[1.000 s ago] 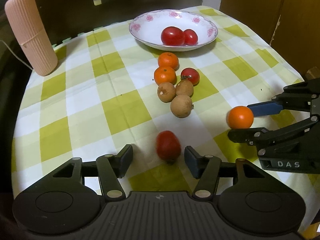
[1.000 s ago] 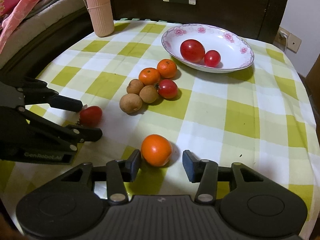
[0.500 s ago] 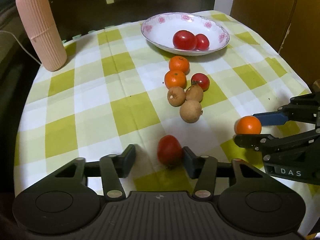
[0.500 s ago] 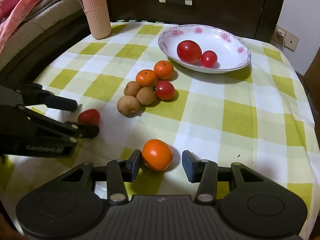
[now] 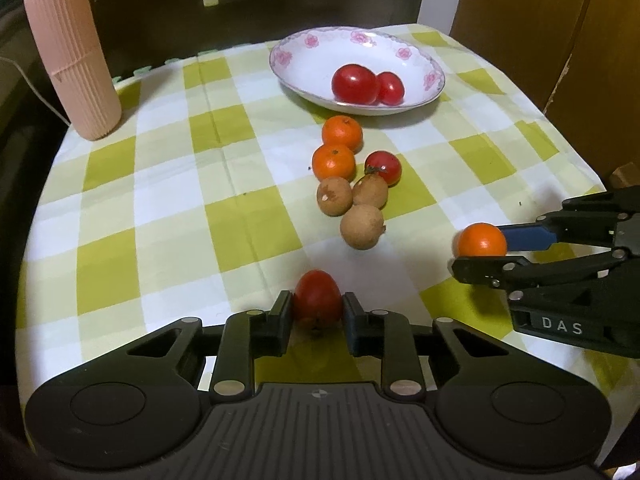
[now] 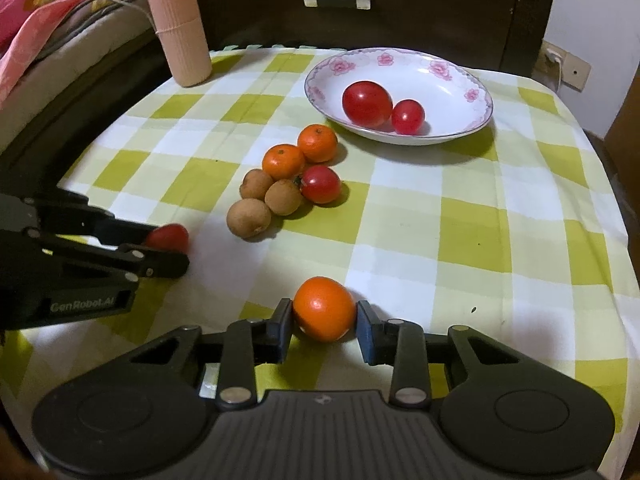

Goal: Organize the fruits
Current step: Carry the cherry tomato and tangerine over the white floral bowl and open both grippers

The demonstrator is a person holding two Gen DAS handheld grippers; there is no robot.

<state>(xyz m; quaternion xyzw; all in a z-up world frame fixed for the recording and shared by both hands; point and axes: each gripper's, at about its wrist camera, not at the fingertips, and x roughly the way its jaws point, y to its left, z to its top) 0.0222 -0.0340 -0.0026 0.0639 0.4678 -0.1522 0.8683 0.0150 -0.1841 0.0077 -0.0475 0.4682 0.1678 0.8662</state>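
Two grips: left gripper (image 5: 316,314) pinching tomato (image 5: 317,298), right gripper (image 6: 323,322) closing on orange (image 6: 324,308); bowl (image 5: 296,54) upper centre, beyond both.

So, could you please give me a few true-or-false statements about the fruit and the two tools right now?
1. The bowl holds two tomatoes. True.
2. The left tool has an orange between its pads. False: it is shut on a tomato.
3. The right tool has an orange between its fingers. True; its jaws are closing.
4. The pink cylinder lies flat. False: it stands upright.
5. Three brown fruits sit in the bowl. False: they lie on the tablecloth.
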